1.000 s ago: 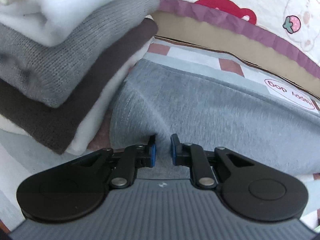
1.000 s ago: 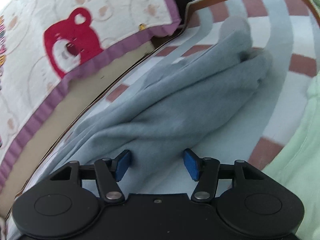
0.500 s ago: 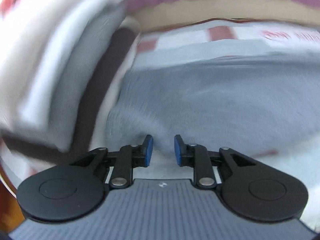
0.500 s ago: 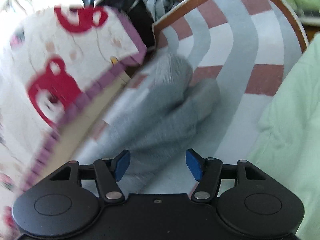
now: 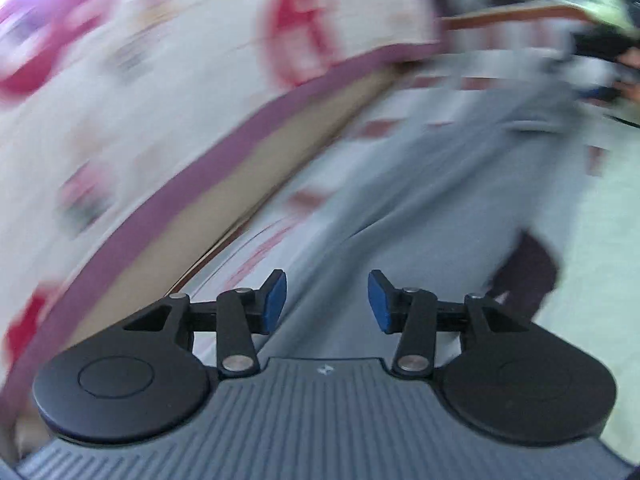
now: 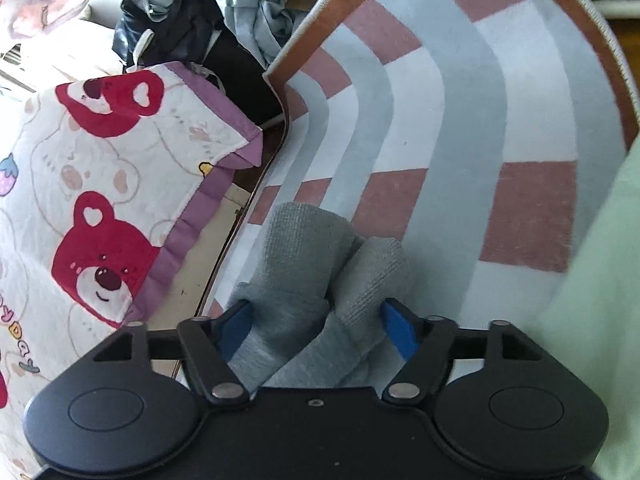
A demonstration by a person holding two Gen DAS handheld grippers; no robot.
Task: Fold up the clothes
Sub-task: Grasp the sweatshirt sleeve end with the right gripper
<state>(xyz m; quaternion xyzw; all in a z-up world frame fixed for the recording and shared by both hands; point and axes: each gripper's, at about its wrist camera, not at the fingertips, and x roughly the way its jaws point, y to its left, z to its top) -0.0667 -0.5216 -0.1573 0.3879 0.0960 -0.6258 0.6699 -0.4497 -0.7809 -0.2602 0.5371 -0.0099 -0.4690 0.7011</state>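
1. My right claw (image 6: 316, 322) is spread wide, blue pads on either side of two bunched ends of the grey garment (image 6: 308, 264); whether they press the cloth, I cannot tell.
2. My left claw (image 5: 327, 300) is parted too, nothing between its pads, hovering over the same grey garment (image 5: 420, 184), which stretches away toward the far right. That view is badly blurred.
3. Under it all lies the striped rug (image 6: 460, 128), pink, white and pale blue.
4. On the left sits the bear-print quilt (image 6: 100, 168) with its purple border.
5. Far beyond, a heap of dark and grey clothes (image 6: 200, 12).
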